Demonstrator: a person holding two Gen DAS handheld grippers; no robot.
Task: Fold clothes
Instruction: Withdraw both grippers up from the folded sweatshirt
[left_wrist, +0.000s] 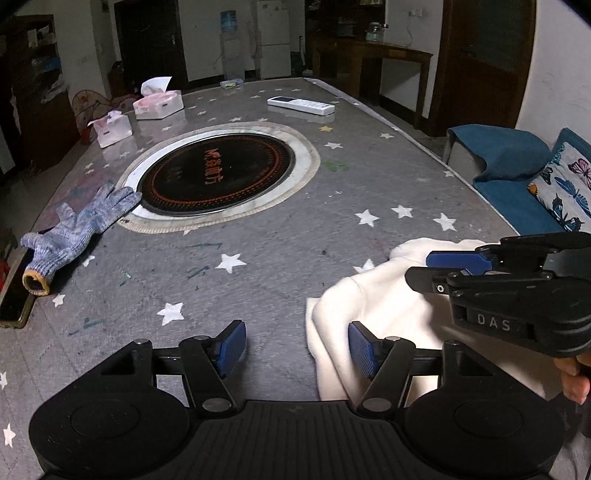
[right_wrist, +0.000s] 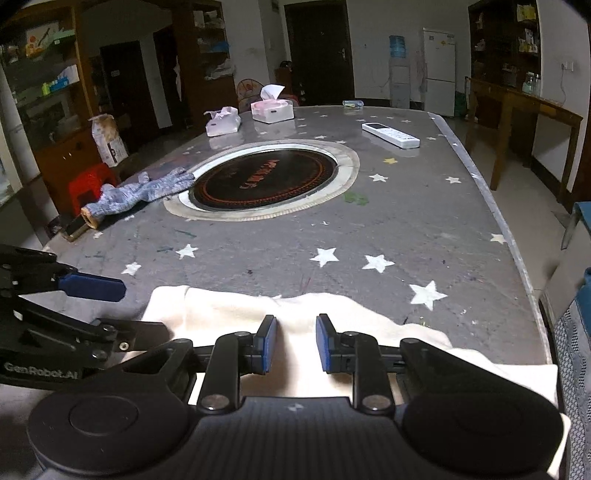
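Note:
A cream-white garment (left_wrist: 376, 314) lies bunched at the near right of the grey star-patterned table (left_wrist: 280, 229); it also shows in the right wrist view (right_wrist: 295, 314). My left gripper (left_wrist: 297, 345) is open and empty, over the garment's left edge. My right gripper (right_wrist: 295, 341) is open, its jaws a little apart just above the garment's middle, holding nothing. The right gripper also shows in the left wrist view (left_wrist: 428, 267), above the cloth. The left gripper shows at the left of the right wrist view (right_wrist: 144, 308).
A round black hotplate (left_wrist: 218, 173) is set in the table's middle. A blue knit glove (left_wrist: 77, 230) and a phone (left_wrist: 16, 295) lie at the left edge. Tissue packs (left_wrist: 159, 105) and a white remote (left_wrist: 301, 105) lie at the far end. A blue sofa (left_wrist: 517, 177) stands to the right.

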